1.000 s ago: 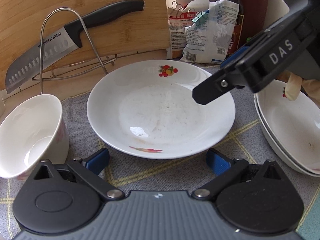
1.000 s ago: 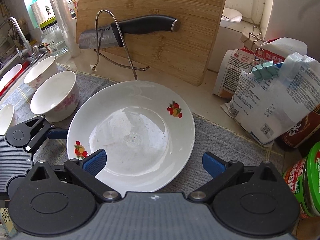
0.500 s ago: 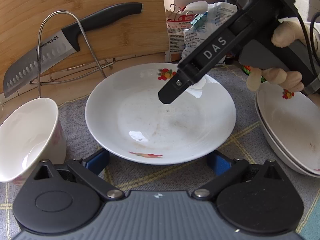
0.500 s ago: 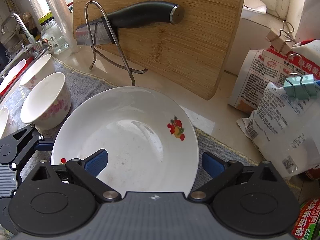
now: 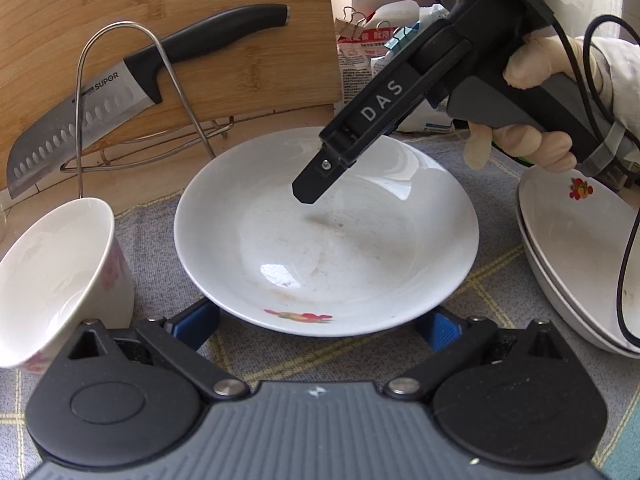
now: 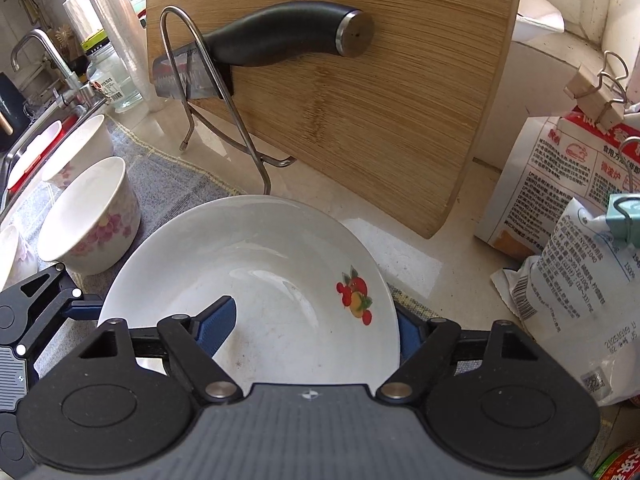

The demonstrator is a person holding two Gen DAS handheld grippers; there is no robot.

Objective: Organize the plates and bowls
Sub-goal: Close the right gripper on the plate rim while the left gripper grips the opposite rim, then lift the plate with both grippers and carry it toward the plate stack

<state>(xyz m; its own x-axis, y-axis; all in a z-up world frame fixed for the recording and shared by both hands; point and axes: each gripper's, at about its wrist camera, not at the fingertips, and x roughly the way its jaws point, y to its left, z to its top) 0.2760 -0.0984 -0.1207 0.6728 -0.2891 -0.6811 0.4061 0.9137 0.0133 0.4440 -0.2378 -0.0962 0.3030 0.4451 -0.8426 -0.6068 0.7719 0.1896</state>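
The right gripper is closing astride the plate rim at lower centre, not yet pinching. Seat the pads squarely before lifting. The left gripper waits wide open.

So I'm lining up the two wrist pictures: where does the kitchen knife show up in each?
Left wrist view: the kitchen knife lies slanted at upper left, blade down-left, against the cutting board.
Right wrist view: the kitchen knife is top centre, handle end toward the camera, blade behind the wire rack.
Shared landmark: the white plate with the fruit print, below the knife in both.
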